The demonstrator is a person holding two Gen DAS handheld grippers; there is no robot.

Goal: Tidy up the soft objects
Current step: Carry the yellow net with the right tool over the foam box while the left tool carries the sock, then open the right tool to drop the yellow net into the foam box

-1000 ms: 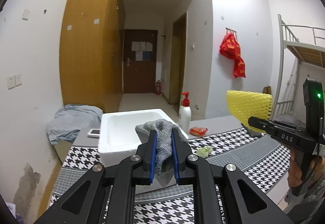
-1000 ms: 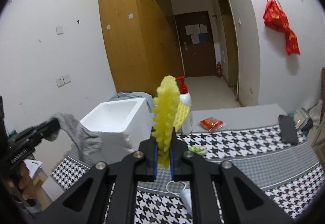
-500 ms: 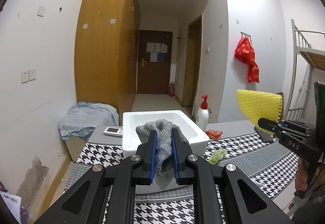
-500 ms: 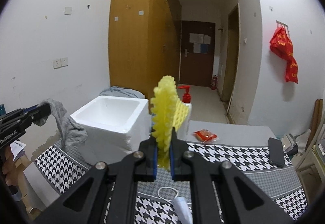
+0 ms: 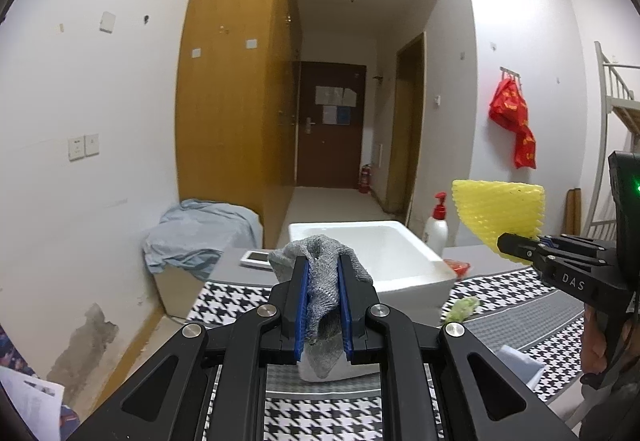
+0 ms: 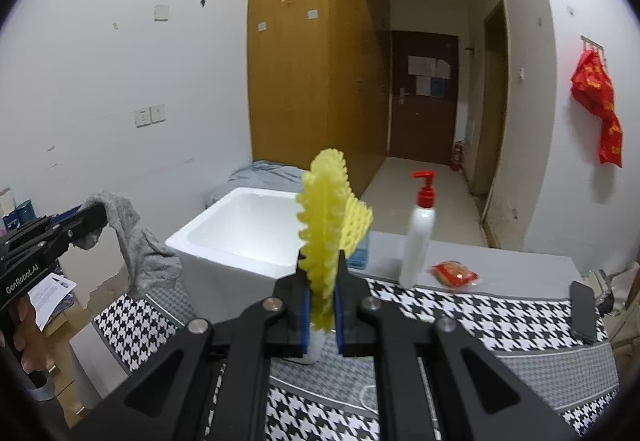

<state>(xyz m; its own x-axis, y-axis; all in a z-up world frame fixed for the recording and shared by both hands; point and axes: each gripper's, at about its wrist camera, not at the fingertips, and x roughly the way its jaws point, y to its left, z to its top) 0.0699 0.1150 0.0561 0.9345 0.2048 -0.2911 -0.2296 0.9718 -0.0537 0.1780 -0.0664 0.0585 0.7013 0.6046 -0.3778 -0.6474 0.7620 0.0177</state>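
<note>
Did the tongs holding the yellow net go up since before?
Yes. In the left view, the right tongs and yellow net now sit higher against the white box.

The left tool pinches a crumpled grey knitted cloth between its blue-lined fingers, the fabric bunching above them and hanging below. Just ahead of the tool stands an open white foam box on the bench with its black-and-white houndstooth cover. To the tool's right, the right tool clamps a yellow foam net sleeve in the air. A white pump bottle with a red top stands beyond the box, ahead and right.
</note>
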